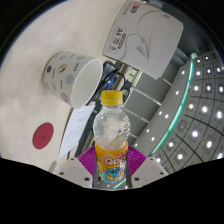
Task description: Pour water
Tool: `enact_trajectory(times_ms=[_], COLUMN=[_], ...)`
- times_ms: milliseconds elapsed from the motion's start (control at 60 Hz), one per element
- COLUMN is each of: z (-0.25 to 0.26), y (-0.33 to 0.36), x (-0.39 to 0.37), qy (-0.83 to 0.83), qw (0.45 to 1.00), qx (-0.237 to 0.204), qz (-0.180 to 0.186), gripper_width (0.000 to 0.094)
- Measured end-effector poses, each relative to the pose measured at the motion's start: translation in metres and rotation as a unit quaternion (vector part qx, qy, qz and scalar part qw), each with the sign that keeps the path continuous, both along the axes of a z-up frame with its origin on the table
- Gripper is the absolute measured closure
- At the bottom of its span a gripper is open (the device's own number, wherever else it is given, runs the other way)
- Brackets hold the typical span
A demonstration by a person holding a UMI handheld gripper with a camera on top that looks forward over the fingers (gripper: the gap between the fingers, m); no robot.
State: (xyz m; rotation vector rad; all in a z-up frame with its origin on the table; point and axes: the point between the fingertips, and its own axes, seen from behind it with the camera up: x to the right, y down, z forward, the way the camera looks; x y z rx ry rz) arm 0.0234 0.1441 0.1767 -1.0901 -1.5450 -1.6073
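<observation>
Gripper view. Gripper (112, 170) closed on a small clear plastic bottle (111, 140), both fingers pressing its lower body, the purple pads (88, 160) showing at either side of the label. Bottle upright between the fingers, capped in yellow (111, 98), wearing an orange and yellow label (111, 168) with coloured print; clear above the label, liquid level hard to tell.

Beyond the bottle and to the left, a white cup (72, 75) with small brown and dark motifs on its outer wall, seen tilted with its open mouth turned toward the bottle; inside pale, contents not discernible. Cup well apart from the bottle, farther off on the dark desk (30, 105).

Near left of the fingers, a round red disc (42, 137) lying flat on the desk. Just left of the bottle, a white sheet or card (76, 133), slanted, partly behind the bottle.

Far right, a white appliance or box (143, 38) with a printed label on its face, and dark cables (130, 78) beneath it. Farther right, a pale perforated surface (195, 110) with rows of dots.
</observation>
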Motion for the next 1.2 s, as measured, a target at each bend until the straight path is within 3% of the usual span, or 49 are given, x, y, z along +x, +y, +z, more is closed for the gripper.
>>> enact_trajectory(times_ms=[200, 383, 500, 567, 833, 1133, 1200], z=[0.003, 0.033, 0.053, 0.052, -0.015, -0.112, -0.107], y=[-0.002, -0.010, -0.019, -0.023, -0.024, -0.021, -0.018], x=[-0.001, 0.002, 0.002, -0.003, 0.023, 0.040, 0.039], qy=[0.048, 0.252, 0.423, 0.518, 0.769, 0.822, 0.832], qw=[0.999, 0.967, 0.905, 0.853, 0.624, 0.533, 0.525], qx=[-0.013, -0.014, -0.020, -0.047, -0.122, -0.178, -0.168], qz=[-0.016, -0.042, -0.048, -0.041, -0.067, -0.092, -0.063], gripper_width=[0.0551, 0.0549, 0.0549, 0.0548, 0.0548, 0.0535, 0.0530])
